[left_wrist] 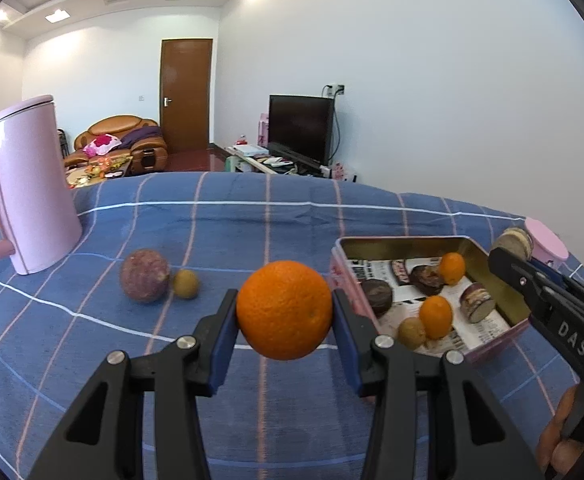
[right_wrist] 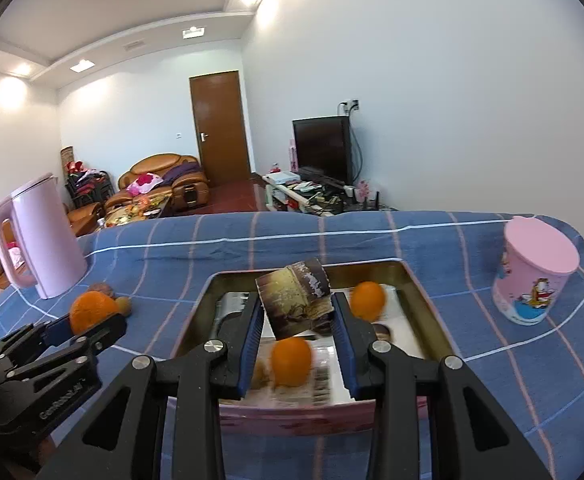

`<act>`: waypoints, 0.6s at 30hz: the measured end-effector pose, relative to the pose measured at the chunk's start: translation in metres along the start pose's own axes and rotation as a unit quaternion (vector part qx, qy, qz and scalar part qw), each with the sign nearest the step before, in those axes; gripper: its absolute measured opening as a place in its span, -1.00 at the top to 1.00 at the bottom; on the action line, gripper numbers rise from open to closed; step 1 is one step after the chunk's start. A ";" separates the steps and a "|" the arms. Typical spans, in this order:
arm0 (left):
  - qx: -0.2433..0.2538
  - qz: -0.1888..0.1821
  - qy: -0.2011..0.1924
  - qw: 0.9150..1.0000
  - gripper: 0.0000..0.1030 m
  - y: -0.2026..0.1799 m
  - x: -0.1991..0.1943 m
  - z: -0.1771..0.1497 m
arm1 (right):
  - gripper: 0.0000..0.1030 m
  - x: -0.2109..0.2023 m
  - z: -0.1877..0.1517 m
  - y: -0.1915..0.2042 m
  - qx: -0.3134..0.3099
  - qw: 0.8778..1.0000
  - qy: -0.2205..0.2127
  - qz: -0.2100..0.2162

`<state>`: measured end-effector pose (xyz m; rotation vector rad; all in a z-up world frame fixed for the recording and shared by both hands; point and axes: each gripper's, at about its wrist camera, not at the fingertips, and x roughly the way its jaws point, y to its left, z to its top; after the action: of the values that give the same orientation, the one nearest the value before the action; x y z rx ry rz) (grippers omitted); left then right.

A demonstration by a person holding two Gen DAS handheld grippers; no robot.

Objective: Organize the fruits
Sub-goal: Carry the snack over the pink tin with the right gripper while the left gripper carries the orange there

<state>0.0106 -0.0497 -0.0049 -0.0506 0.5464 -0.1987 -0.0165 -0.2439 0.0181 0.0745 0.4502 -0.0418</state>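
Left gripper (left_wrist: 284, 312) clamps orange (left_wrist: 284, 310); right gripper (right_wrist: 296, 314) clamps cut fruit piece (right_wrist: 296, 300) above tin (right_wrist: 432, 312). Several fruits already in tin; two remain on cloth (left_wrist: 211, 220).

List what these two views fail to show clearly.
- Right wrist view: tin contents near the front wall are motion-blurred; the right tongs and their brown chunk cover the middle.
- Left wrist view: the pink cup is mostly hidden behind the right tongs.
- Both views: the person is cut off by the edge.

The small orange (right_wrist: 291, 361) and paper lining (right_wrist: 324, 376) under the right tongs (right_wrist: 296, 314) are motion-blurred.
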 end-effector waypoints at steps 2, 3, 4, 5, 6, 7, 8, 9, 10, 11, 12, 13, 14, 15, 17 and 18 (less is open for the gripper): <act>0.005 -0.005 -0.001 1.000 0.08 -0.006 0.000 0.001 | 0.30 0.000 0.002 -0.010 0.004 1.000 -0.002 -0.008; 0.007 -0.009 -0.002 1.000 0.08 -0.010 0.000 0.001 | 0.30 0.000 0.003 -0.015 0.006 1.000 -0.002 -0.012; 0.010 -0.013 -0.002 1.000 0.08 -0.013 0.000 0.002 | 0.30 -0.001 0.003 -0.019 0.007 1.000 -0.003 -0.017; 0.013 -0.018 -0.002 1.000 0.08 -0.017 0.001 0.002 | 0.30 -0.001 0.003 -0.023 0.009 1.000 -0.004 -0.022; 0.016 -0.022 -0.002 1.000 0.08 -0.022 0.002 0.003 | 0.30 -0.002 0.005 -0.027 0.011 1.000 -0.005 -0.027; 0.020 -0.026 -0.002 0.999 0.08 -0.027 0.002 0.003 | 0.30 -0.002 0.006 -0.031 0.012 0.999 -0.007 -0.031; 0.023 -0.029 -0.002 0.999 0.08 -0.031 0.002 0.003 | 0.30 -0.003 0.007 -0.036 0.014 0.999 -0.009 -0.035; 0.027 -0.033 -0.003 0.999 0.08 -0.037 0.003 0.004 | 0.30 -0.003 0.007 -0.040 0.015 0.999 -0.010 -0.040; 0.031 -0.035 -0.004 0.999 0.08 -0.041 0.003 0.004 | 0.30 -0.004 0.008 -0.046 0.018 0.999 -0.013 -0.047; 0.036 -0.038 -0.004 0.999 0.08 -0.046 0.004 0.005 | 0.30 -0.004 0.009 -0.049 0.020 0.998 -0.013 -0.050; 0.040 -0.041 -0.004 0.998 0.08 -0.051 0.006 0.006 | 0.30 -0.004 0.010 -0.054 0.023 0.998 -0.014 -0.054; 0.042 -0.043 -0.003 0.998 0.08 -0.055 0.008 0.007 | 0.30 -0.004 0.010 -0.059 0.027 0.998 -0.013 -0.058; 0.046 -0.044 0.000 0.998 0.08 -0.061 0.010 0.008 | 0.30 -0.003 0.010 -0.063 0.029 0.998 -0.011 -0.060; 0.048 -0.045 0.002 0.998 0.08 -0.065 0.013 0.009 | 0.30 -0.002 0.011 -0.066 0.031 0.997 -0.010 -0.063; 0.053 -0.047 0.005 0.997 0.08 -0.076 0.018 0.010 | 0.30 0.000 0.011 -0.069 0.030 0.997 -0.007 -0.067; 0.057 -0.047 0.006 0.997 0.08 -0.080 0.022 0.012 | 0.30 0.001 0.012 -0.070 0.026 0.997 -0.006 -0.069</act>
<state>0.0210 -0.1322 0.0020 0.0350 0.5451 -0.3218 -0.0145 -0.3146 0.0238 0.0945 0.4427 -0.1903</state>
